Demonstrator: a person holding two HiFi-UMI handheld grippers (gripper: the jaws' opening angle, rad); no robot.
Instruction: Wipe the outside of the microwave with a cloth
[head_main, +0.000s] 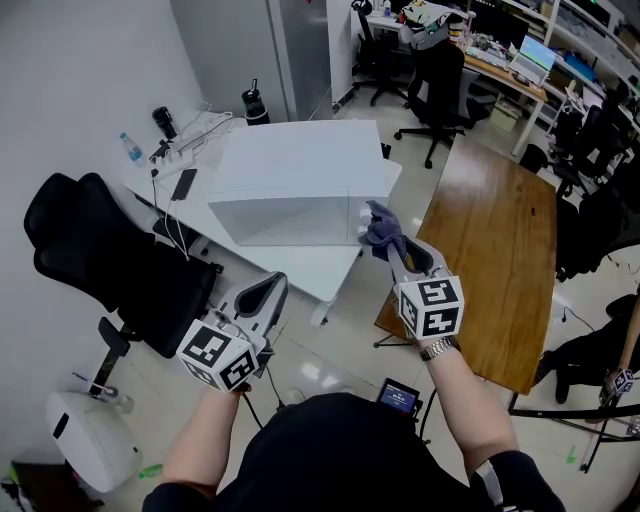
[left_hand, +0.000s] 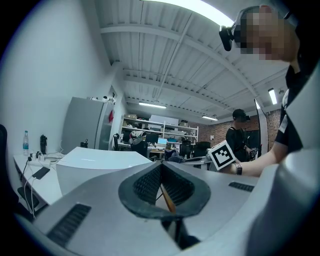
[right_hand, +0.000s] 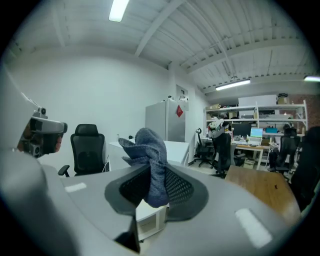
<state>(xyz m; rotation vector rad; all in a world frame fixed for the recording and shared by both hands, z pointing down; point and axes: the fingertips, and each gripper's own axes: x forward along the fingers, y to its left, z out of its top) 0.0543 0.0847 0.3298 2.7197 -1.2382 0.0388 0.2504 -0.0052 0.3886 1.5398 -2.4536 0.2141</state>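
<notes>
- The microwave (head_main: 300, 180): a plain white box on the white desk (head_main: 300, 268), ahead of me, approx. centre of head view. The top and the face towards me look uniformly white. I see no smears, wet streaks or wipe marks, so I can't sign off any face as done.
- The cloth (head_main: 382, 230): blue-grey and bunched, at the microwave's near right corner, about level w/ its upper edge. I can't tell from any view whether it touches the casing.
- R gripper (head_main: 388, 248): clenched on the cloth. One fold is pinched betw. the pads and the rest stands out past the tips. The grip looks secure.
- L gripper (head_main: 265, 292): jaws pressed together w/ nothing betw. them. It is held low off the desk's near left edge, apart from the microwave, and is not bracing the unit.
- Progress, my judgement: cloth pick-up is complete. Wiping is either at an early pass or betw. passes at that right corner. Top, near face and left side show no evidence of treatment, so I log them as outstanding. Right side and rear are not visible and go unassessed.
- Surroundings: a phone (head_main: 183, 185) lies on the desk left of the microwave, w/ a black chair (head_main: 110, 255) beyond it. A wooden table (head_main: 490, 225) stands to the right. None obstructs the wipe area.
</notes>
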